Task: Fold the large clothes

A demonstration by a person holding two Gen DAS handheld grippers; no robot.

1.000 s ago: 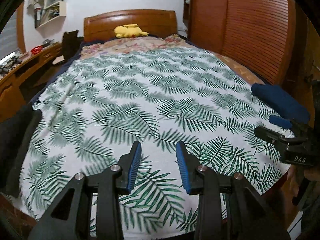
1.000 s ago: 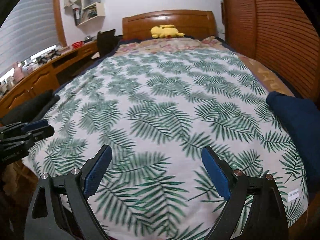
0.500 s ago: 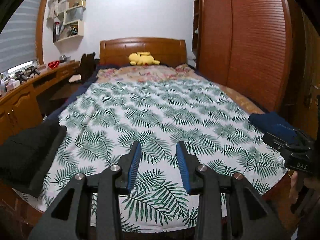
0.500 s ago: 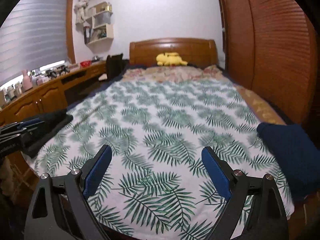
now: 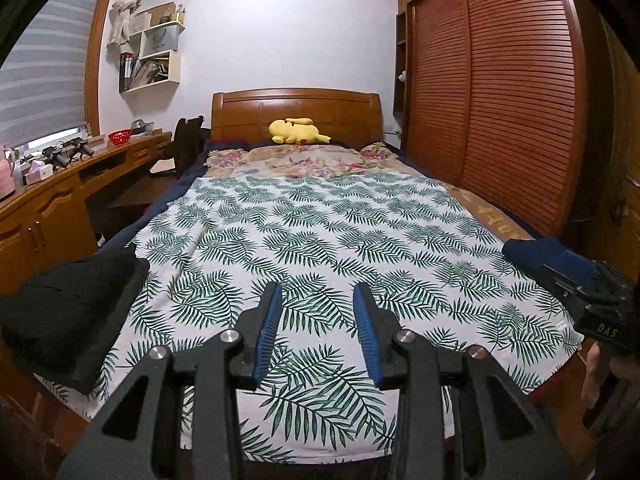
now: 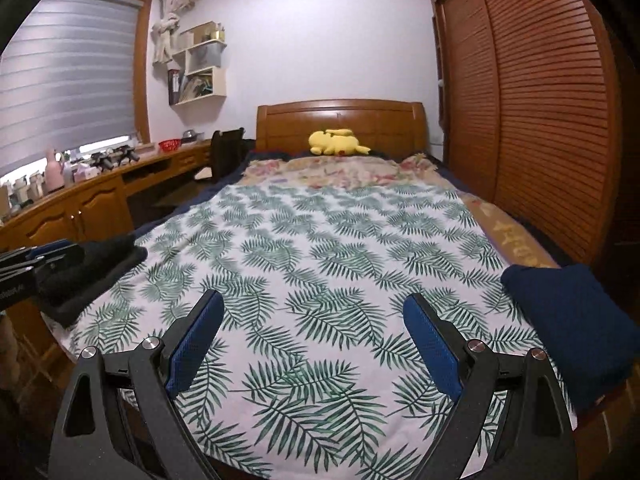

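Foot of a wooden-framed bed (image 5: pixel 296 102), both tools raised over its near edge. Left hand-held gripper (image 5: pixel 317 322): blue pads part-way apart, nothing between them, released. Right hand-held gripper (image 6: pixel 313 338): jaws spread wide, also empty. Bed covered by a white sheet printed with green palm fronds (image 5: pixel 320 240), lying flat and smooth, middle bare. Task's things: a folded black garment, thick and squared-off (image 5: pixel 68 308), sits at the bed's near left corner; a folded navy-blue garment, a compact bundle (image 6: pixel 568 320), sits at the near right corner. Neither is touched by a pad. Judgement: both pieces look already folded and parked at the sides, so the folding seen here appears done, or a pause between items; no unfolded large garment shows on the sheet, and whether more clothes wait out of frame cannot be told. If anything is left, it is probably fetching the next piece and spreading it on the open middle. Yellow plush toy (image 5: pixel 298 130) lies against the headboard, well apart from the work area. Wooden counter (image 5: pixel 44 204) along the left wall carries small clutter.
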